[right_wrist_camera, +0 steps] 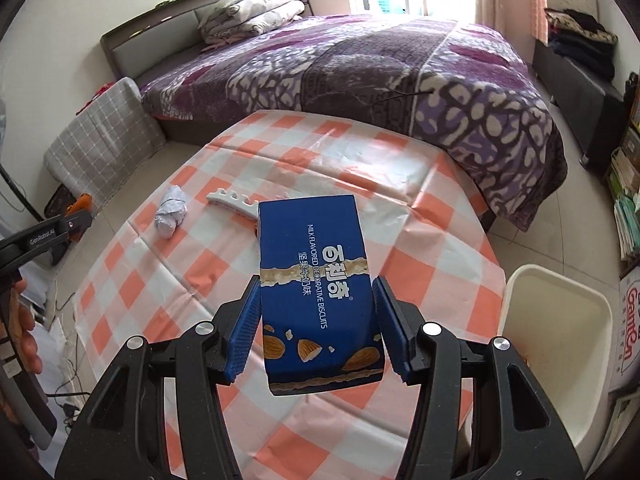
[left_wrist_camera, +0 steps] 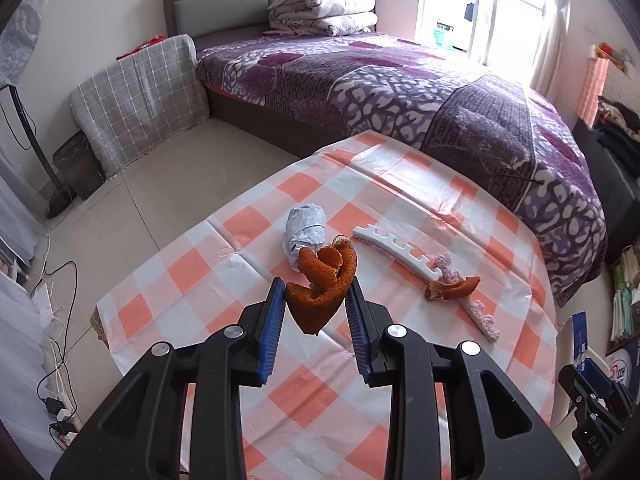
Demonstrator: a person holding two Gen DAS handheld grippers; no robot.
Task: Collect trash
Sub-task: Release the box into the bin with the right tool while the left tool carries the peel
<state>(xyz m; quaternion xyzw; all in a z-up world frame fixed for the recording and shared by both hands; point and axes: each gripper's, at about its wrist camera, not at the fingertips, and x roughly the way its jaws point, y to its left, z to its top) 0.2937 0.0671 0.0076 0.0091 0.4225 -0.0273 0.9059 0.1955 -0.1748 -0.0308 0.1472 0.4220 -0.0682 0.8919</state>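
We see a curled, dried orange peel (left_wrist_camera: 320, 288) held up off the checked cloth, pinched at its sides, its point hanging down. A second, smaller peel piece (left_wrist_camera: 452, 288) lies on a white notched foam strip (left_wrist_camera: 404, 258) with pink fuzzy backing, which stretches flat across the cloth. Just left of the strip's far end rests a crumpled pale paper wad (left_wrist_camera: 304, 232). A blue biscuit box (right_wrist_camera: 316, 292), printed with almonds and "MILK FLAVORED DECORATIVE BISCUITS", is lifted and tilted, gripped on both long sides.
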